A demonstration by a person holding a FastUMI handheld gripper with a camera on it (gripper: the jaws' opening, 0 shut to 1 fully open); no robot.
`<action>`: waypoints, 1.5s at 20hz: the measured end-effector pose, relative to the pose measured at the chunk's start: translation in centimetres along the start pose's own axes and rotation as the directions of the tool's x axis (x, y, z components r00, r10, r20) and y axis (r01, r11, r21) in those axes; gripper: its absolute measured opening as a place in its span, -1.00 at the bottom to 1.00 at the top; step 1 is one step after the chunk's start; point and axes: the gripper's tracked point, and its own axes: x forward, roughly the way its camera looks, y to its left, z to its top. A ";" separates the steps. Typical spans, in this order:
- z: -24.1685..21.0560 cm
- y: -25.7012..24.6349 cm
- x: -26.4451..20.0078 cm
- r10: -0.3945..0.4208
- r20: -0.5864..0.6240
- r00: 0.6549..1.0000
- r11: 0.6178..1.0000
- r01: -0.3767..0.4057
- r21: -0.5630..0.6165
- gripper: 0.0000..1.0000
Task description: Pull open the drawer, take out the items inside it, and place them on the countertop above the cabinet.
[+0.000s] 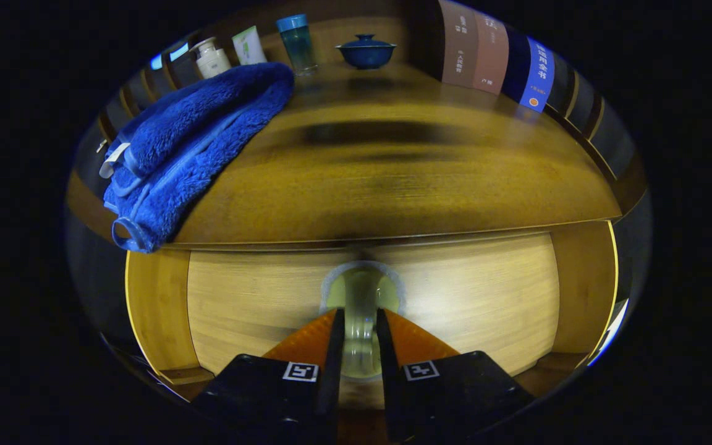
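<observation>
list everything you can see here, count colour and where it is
drawer: 1, light wood, front closed under the countertop
handle: 1, clear, on the drawer front, between the fingers
countertop: 1, brown wood, above the drawer
towel: 1, blue, folded, hanging slightly over the countertop's front edge
bottle: 1, white, behind the towel
tube: 1, white-green, beside the bottle
cup: 1, teal, behind the towel
lidded bowl: 1, dark blue, far back
books: several, brown and blue, upright, back
gripper: 1, black-orange, fingers closed on the handle

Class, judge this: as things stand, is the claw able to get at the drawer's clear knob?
Probably yes: the claw already brackets the knob, with nothing in between.
</observation>
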 end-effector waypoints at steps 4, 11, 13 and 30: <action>-0.4 0.3 0.0 0.004 -0.007 1.000 1.000 -0.004 -0.001 -0.65; -0.3 1.0 -1.4 0.038 0.056 0.998 0.999 -0.036 -0.026 -0.66; -1.6 1.1 -3.0 0.056 0.080 0.995 0.998 -0.053 -0.032 -0.65; 14.3 0.0 -13.1 0.109 0.431 0.896 0.992 -0.128 0.014 -0.66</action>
